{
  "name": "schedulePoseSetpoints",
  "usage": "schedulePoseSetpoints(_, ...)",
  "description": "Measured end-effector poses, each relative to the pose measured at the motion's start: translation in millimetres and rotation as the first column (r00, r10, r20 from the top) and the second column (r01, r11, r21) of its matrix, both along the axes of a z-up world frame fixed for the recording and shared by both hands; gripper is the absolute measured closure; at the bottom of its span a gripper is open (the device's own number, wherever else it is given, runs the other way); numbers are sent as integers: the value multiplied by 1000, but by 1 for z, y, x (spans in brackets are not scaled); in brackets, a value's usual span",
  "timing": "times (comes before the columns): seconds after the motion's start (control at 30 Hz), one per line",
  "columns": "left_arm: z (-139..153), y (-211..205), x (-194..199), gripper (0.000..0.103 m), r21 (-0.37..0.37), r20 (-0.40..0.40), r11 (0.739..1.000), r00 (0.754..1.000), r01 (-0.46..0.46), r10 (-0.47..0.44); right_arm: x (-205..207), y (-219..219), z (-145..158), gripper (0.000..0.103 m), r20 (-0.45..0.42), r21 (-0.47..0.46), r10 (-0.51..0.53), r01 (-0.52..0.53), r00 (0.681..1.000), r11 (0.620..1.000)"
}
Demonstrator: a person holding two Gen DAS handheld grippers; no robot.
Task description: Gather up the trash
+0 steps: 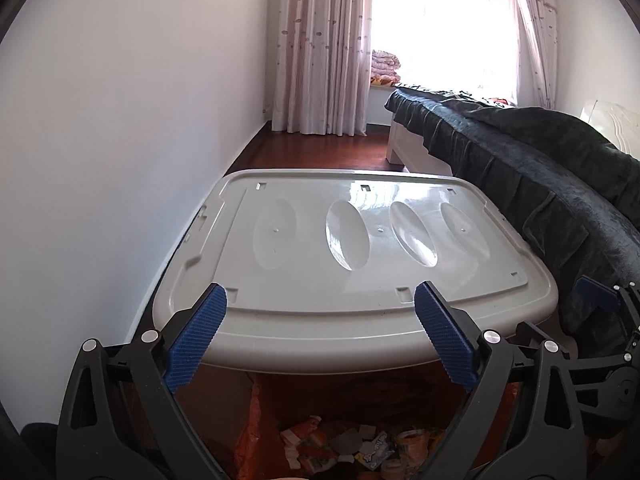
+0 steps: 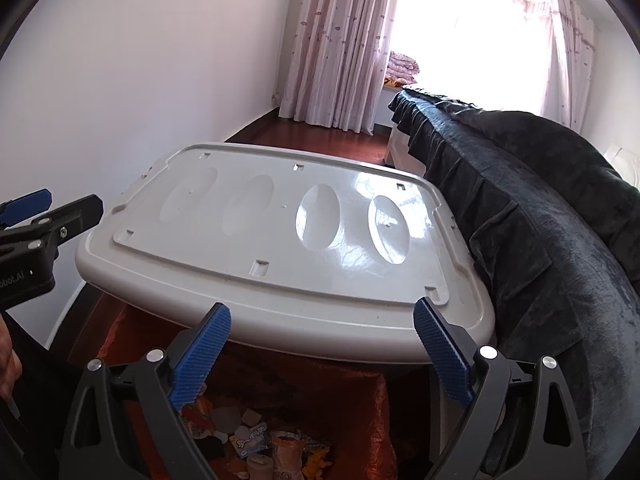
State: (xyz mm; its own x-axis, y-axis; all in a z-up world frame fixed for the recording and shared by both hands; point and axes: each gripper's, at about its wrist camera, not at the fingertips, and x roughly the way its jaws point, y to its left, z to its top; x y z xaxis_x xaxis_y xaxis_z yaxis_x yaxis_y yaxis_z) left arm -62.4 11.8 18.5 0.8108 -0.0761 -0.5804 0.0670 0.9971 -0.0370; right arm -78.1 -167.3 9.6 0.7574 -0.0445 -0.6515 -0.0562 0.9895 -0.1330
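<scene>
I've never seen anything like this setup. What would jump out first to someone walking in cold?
Probably the big pale plastic lid filling the middle of both views, with oval dimples across its top. Framing it are the blue-padded fingers of the left claw and right claw, both spread wide and empty. Below the lid's near edge, crumpled wrappers and other trash lie in an orange bag.

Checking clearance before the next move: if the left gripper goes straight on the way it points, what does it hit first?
Most likely the near edge of the grey lid, which lies straight ahead of the open left gripper. The trash lies lower, under that line. Depth is hard to judge in this fisheye view.
</scene>
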Motion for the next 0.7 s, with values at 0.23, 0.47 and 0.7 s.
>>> schedulePoseSetpoints(0.23, 1, 3, 2, 10, -8, -4, 1000, 1000, -8, 8, 1, 0, 2, 11, 12, -6, -1, 1, 1000, 1000)
schedulePoseSetpoints(0.47, 2, 4, 6, 10, -1, -8, 1000, 1000, -13, 13, 2, 3, 0, 11, 9, -17, 6, -6, 1000, 1000)
schedulePoseSetpoints(0.7, 3, 3, 8, 10, -4, -4, 1000, 1000, -12, 12, 7, 3, 4, 11, 18, -12, 6, -6, 1000, 1000)
